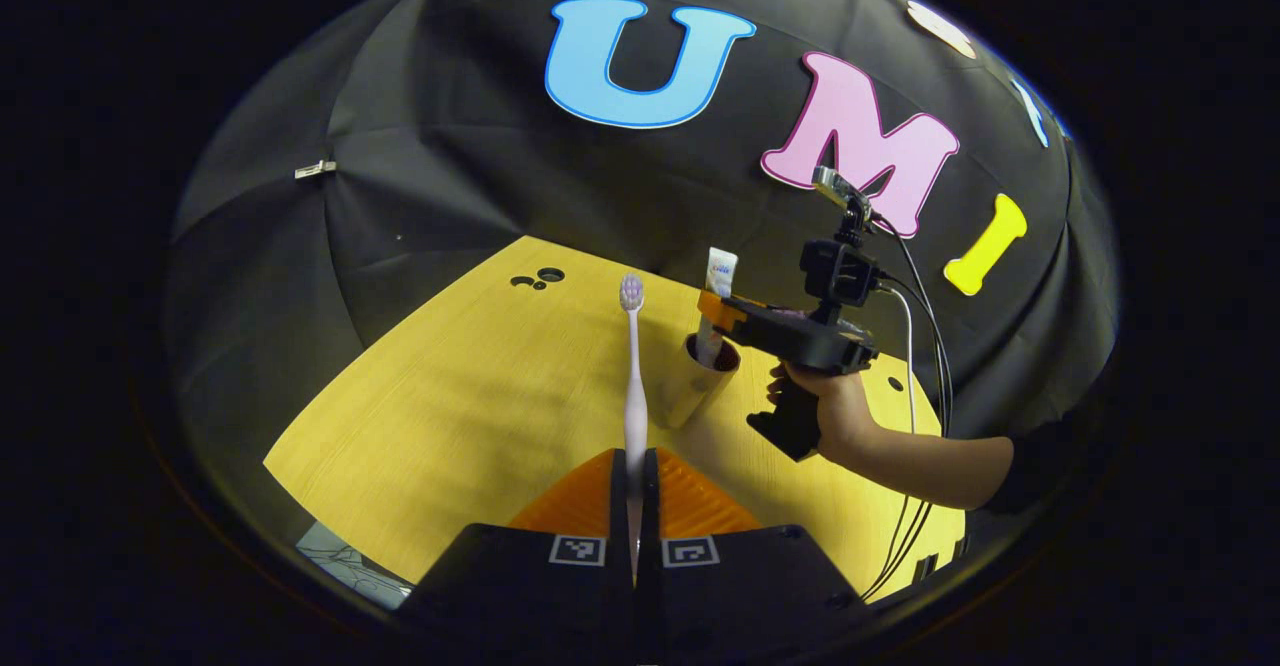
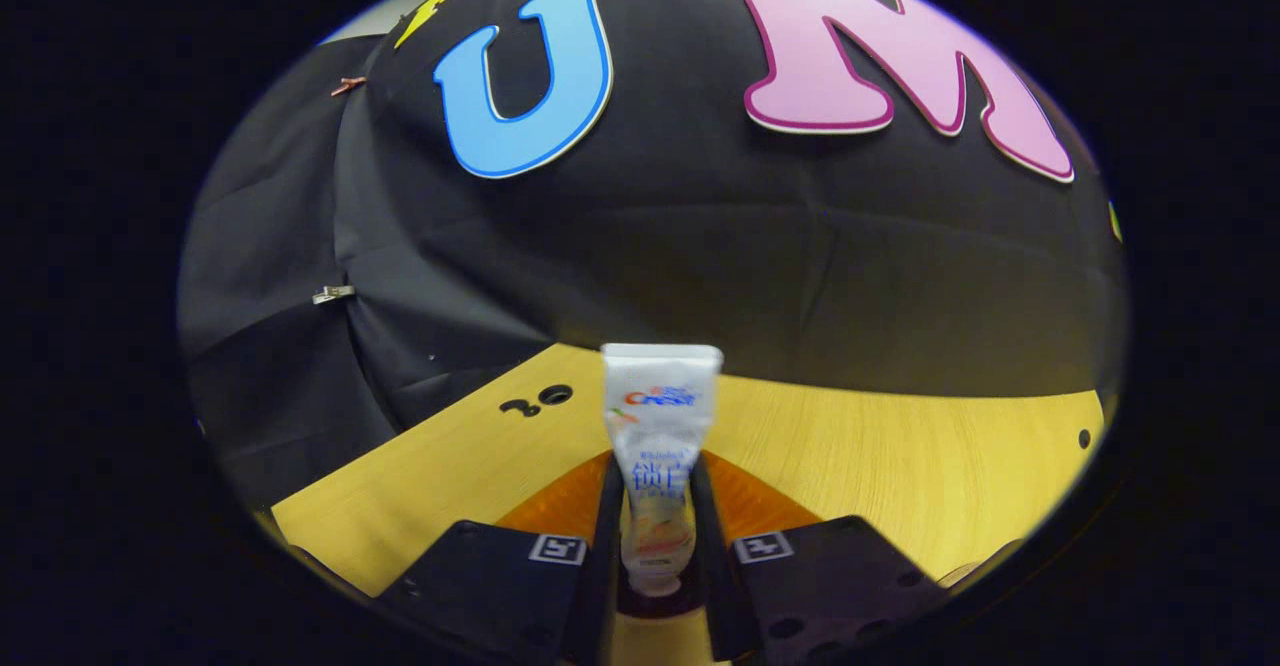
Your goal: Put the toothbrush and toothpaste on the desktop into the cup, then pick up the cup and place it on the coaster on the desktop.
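A white toothbrush [image 1: 634, 376] stands upright, bristle head up, with my left gripper [image 1: 634, 458] shut on its handle above the yellow table [image 1: 450, 416]. Just to its right a tan cup [image 1: 690, 391] stands on the table. The white toothpaste tube [image 1: 716, 291] pokes up out of the cup, and my right gripper [image 1: 714, 312], held by a hand [image 1: 842, 411], grips it from the right. In the right gripper view the toothpaste tube [image 2: 658, 436] sits upright between the fingers of my right gripper [image 2: 655, 471], its lower end over the cup's dark mouth [image 2: 655, 601].
Dark cable holes [image 1: 540, 276] mark the table's far left corner, with a small hole [image 1: 895, 383] near the right edge. Cables [image 1: 925, 346] trail from the right gripper down past the person's forearm [image 1: 930, 461]. Black cloth walls stand close behind the table.
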{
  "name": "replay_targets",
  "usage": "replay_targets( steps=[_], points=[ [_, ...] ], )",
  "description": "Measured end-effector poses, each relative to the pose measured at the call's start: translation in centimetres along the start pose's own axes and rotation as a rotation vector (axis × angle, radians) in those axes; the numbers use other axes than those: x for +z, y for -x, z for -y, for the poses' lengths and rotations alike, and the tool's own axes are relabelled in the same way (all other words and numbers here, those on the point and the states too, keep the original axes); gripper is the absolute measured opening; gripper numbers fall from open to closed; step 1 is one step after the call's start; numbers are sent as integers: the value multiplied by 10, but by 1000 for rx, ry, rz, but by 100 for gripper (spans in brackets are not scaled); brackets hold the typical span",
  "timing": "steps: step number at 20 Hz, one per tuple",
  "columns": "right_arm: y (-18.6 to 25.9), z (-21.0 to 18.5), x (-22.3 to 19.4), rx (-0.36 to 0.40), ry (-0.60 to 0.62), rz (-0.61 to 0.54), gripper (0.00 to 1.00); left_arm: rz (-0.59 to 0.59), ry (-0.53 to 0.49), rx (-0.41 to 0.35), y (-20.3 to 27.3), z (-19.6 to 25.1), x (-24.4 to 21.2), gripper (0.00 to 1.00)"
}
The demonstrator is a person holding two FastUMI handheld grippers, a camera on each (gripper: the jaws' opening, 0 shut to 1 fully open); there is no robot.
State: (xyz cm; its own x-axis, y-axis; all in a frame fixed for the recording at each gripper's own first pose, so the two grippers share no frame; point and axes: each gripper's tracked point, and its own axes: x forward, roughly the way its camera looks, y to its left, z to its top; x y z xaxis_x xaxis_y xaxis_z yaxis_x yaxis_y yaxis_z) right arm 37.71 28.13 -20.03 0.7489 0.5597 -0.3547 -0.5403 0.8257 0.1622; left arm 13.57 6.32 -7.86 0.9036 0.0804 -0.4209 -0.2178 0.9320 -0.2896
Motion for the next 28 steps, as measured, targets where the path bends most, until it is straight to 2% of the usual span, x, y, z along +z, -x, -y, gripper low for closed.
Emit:
replay_targets(
  steps=[1,2,3,5,6,8,9,10,13,21,28],
  points=[
    [5,-2,-5,20,-21,-14,33,3,-6,2,-1,1,0,11],
    [12,-4,-6,34,-33,-16,63,3,-10,2,-1,4,-1,6],
    [20,-2,-3,34,-34,-11,58,5,-12,0,-2,7,-2,6],
    [38,2,5,36,-23,7,79,11,-11,-9,-5,14,-4,6],
    [47,5,10,38,-25,15,100,15,-9,-12,-6,17,-4,6],
    [65,14,18,32,-37,31,98,35,0,-25,-11,24,-1,6],
    [75,21,20,23,-45,34,98,46,4,-34,-15,29,1,11],
    [84,30,21,11,-53,35,98,60,6,-44,-17,33,4,6],
    [108,58,22,-34,-57,40,98,120,-8,-86,-31,46,21,6],
    [162,152,22,-184,-67,49,98,272,-50,-149,-104,72,76,6],
    [213,221,22,-330,-56,91,98,369,-44,-211,-167,84,109,6]
  ],
)
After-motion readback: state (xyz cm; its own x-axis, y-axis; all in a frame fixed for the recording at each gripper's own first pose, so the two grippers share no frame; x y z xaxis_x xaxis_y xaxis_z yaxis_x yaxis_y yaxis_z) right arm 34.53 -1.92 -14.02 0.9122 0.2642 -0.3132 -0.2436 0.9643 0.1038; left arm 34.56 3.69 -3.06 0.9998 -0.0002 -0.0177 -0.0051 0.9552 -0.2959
